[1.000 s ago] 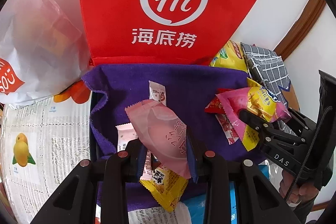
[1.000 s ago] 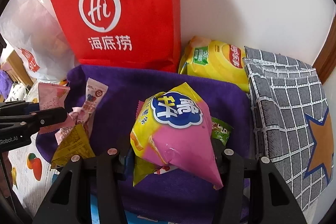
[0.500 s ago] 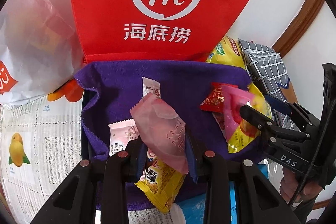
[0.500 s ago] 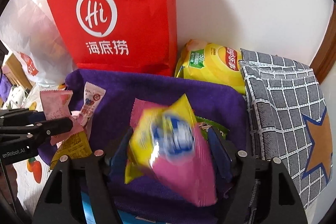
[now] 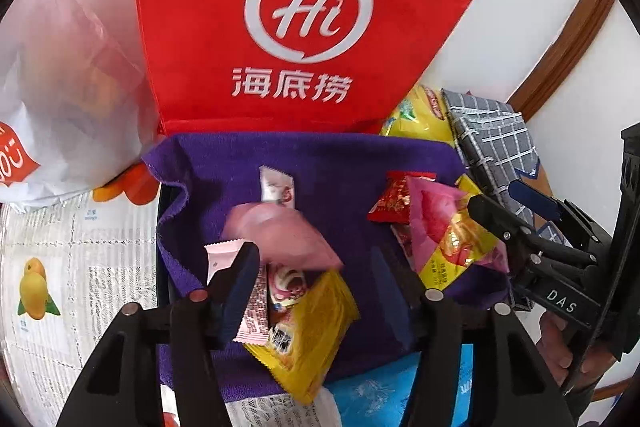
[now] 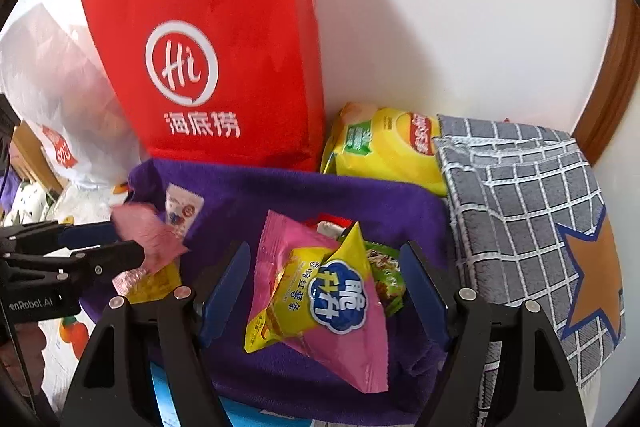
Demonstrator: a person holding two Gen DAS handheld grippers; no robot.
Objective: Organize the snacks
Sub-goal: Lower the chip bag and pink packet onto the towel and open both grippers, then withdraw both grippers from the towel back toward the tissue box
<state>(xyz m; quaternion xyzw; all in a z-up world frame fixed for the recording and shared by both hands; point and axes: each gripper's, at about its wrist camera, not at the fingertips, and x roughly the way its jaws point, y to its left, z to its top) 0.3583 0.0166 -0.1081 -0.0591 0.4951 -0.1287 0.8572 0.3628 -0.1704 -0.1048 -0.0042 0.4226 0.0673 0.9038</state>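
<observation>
A purple cloth-lined bin (image 5: 340, 163) (image 6: 260, 195) holds several snack packets. My left gripper (image 5: 320, 267) is open; a pale pink packet (image 5: 280, 231), blurred, lies between its fingers on a pile with a yellow packet (image 5: 308, 331). In the right wrist view the left gripper (image 6: 120, 243) shows at the left with that pink packet (image 6: 148, 235) at its tips. My right gripper (image 6: 324, 275) is open; the pink and yellow chip bag (image 6: 320, 303) lies between its fingers on the cloth. It shows in the left wrist view too (image 5: 452, 235).
A red paper bag (image 6: 224, 67) stands behind the bin against the wall. A white plastic bag (image 5: 60, 87) is at the left. A yellow chip bag (image 6: 392, 147) and a grey checked cloth (image 6: 528, 211) lie at the right. A fruit-print table cover (image 5: 60, 267) is at the left.
Both grippers opened. The pale pink packet dropped from the left gripper onto the pile. The pink and yellow chip bag dropped from the right gripper onto the cloth.
</observation>
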